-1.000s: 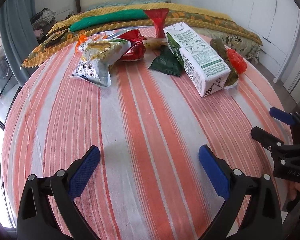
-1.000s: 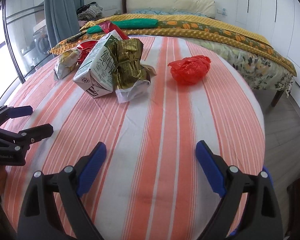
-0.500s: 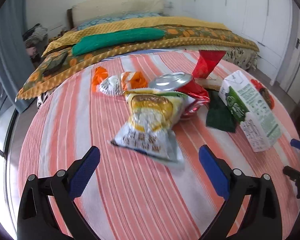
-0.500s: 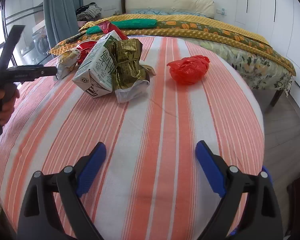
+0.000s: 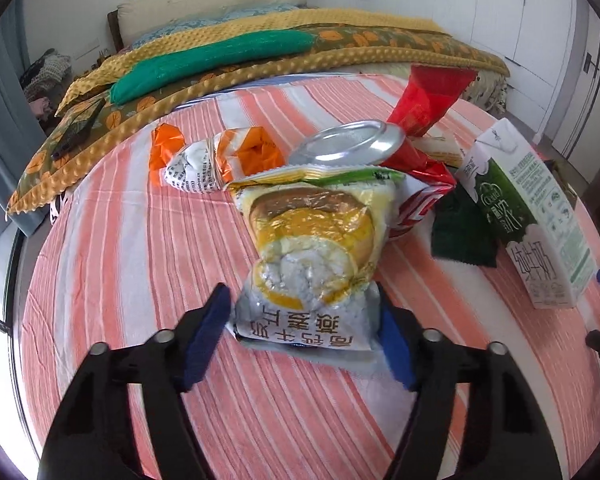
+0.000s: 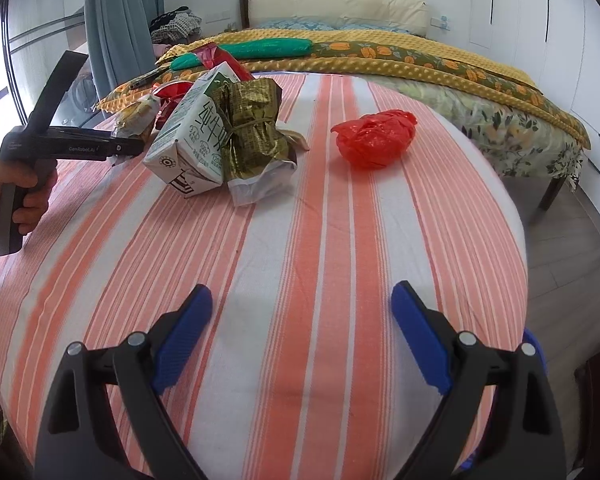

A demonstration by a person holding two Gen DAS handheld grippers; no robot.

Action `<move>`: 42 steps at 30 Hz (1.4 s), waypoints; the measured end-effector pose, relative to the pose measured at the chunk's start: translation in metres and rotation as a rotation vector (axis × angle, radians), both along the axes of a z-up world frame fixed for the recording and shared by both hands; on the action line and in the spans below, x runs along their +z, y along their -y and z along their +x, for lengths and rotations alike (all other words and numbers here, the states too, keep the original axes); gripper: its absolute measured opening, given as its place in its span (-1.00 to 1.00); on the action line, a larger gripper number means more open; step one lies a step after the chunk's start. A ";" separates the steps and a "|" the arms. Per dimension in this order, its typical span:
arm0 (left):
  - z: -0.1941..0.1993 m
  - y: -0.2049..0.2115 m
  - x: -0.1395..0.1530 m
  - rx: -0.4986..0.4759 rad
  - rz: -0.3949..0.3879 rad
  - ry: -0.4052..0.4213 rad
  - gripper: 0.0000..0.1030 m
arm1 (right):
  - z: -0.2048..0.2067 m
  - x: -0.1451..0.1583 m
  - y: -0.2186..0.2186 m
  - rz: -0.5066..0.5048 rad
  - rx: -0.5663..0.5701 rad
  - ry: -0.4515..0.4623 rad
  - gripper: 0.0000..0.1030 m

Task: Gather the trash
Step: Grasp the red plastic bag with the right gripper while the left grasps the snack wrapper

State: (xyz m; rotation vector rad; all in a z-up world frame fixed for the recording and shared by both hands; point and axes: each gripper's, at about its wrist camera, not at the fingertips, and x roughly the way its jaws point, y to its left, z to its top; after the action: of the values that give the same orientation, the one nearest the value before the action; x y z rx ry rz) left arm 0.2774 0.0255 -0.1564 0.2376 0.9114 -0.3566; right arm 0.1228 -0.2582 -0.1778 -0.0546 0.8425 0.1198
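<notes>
Trash lies on a round table with an orange-and-white striped cloth. My left gripper has its blue pads on either side of the near end of a yellow-and-white bread wrapper, closing on it. Behind the wrapper lie a crushed red can, an orange-and-white wrapper, a dark green sachet and a green-and-white milk carton. My right gripper is open and empty over bare cloth. In its view are the milk carton, a gold-green foil bag and a red plastic bag.
A bed with a yellow quilt and a green pillow stands just behind the table. A grey curtain and window are at the left. White wardrobes line the right wall. The table edge drops to the floor at the right.
My left gripper has moved forward and left across the table to the bread wrapper and its jaws have narrowed around it. My right gripper has stayed still and open.
</notes>
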 end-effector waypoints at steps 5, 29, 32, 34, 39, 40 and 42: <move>-0.038 -0.008 0.012 0.005 -0.053 -0.075 -0.05 | -0.002 0.001 0.002 0.022 -0.004 0.007 0.72; -0.121 -0.003 -0.006 0.109 -0.040 -0.022 0.80 | 0.150 0.018 0.049 0.141 -0.352 -0.183 -0.12; -0.122 -0.002 -0.007 0.109 -0.040 -0.021 0.80 | 0.135 0.026 0.050 0.098 -0.279 -0.171 -0.18; -0.122 -0.003 -0.007 0.109 -0.041 -0.021 0.80 | 0.121 0.034 0.051 0.072 -0.220 -0.153 -0.19; -0.121 -0.003 -0.007 0.110 -0.040 -0.021 0.80 | 0.060 0.047 0.049 0.056 -0.025 -0.184 -0.19; -0.122 -0.003 -0.007 0.110 -0.040 -0.021 0.80 | 0.048 0.048 0.047 0.055 0.007 -0.191 -0.19; -0.121 -0.003 -0.007 0.112 -0.038 -0.020 0.81 | 0.018 0.047 0.038 0.072 0.087 -0.211 -0.19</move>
State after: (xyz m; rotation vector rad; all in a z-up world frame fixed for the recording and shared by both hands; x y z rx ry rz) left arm 0.1561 0.0280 -0.1635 0.1481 0.9330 -0.2729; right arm 0.1406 -0.2959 -0.1306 -0.0113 1.0464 0.2405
